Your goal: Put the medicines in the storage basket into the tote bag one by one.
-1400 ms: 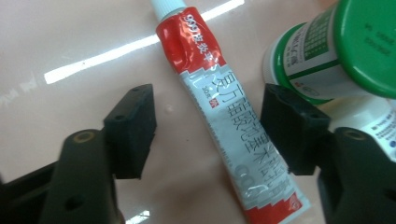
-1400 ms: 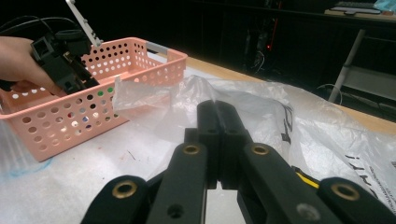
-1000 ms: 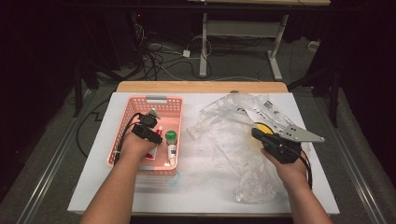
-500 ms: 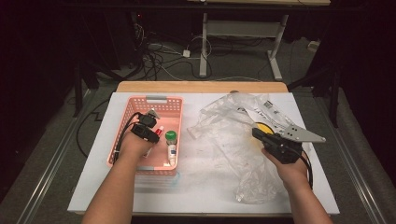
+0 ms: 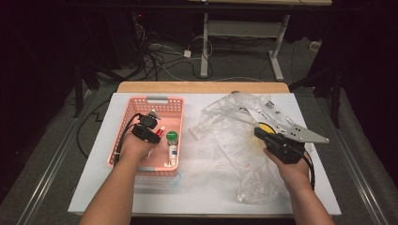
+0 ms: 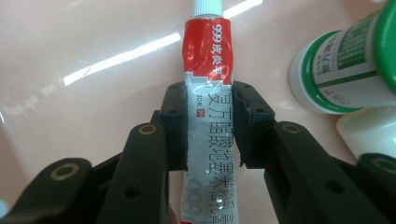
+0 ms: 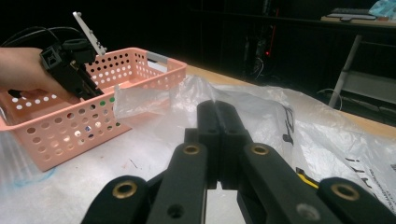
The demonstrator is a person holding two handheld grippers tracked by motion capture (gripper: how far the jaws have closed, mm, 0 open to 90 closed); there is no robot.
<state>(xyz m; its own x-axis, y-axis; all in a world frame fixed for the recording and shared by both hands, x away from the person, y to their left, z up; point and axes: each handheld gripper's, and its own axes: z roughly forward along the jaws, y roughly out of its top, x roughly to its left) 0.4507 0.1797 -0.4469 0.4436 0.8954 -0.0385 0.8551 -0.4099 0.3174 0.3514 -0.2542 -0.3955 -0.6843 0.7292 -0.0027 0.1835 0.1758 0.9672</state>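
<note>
White table (image 5: 206, 187): pink basket (image 5: 123, 136), plastic bag (image 5: 234, 136)

A salmon-pink perforated plastic basket (image 5: 123, 123) holds a red-and-silver ointment tube (image 6: 211, 107) with red lettering and a green-capped white plastic bottle (image 6: 341, 74); the clear crinkled plastic bag (image 5: 234, 126) bears black print.

The high view is lit from above on the table (image 5: 206, 187) alone; the room around it, from 9 through 12 to 3 o'clock, falls into near black, with cables on the floor barely readable. The picture is soft and slightly grainy. The bag (image 5: 244, 126) gives faint white sheen.

In the left gripper view the basket (image 6: 70, 56) floor carries bright streaks of glare toward 10 and 1 o'clock. The tube (image 6: 210, 93) is sharp with a shiny crinkle; the jaws at 6 o'clock are dark and soft, and the bottle (image 6: 341, 74) at 3 o'clock blurs.

In the right gripper view the background is black, the near jaws are blurred, and the basket (image 7: 93, 116) is evenly lit.
</note>
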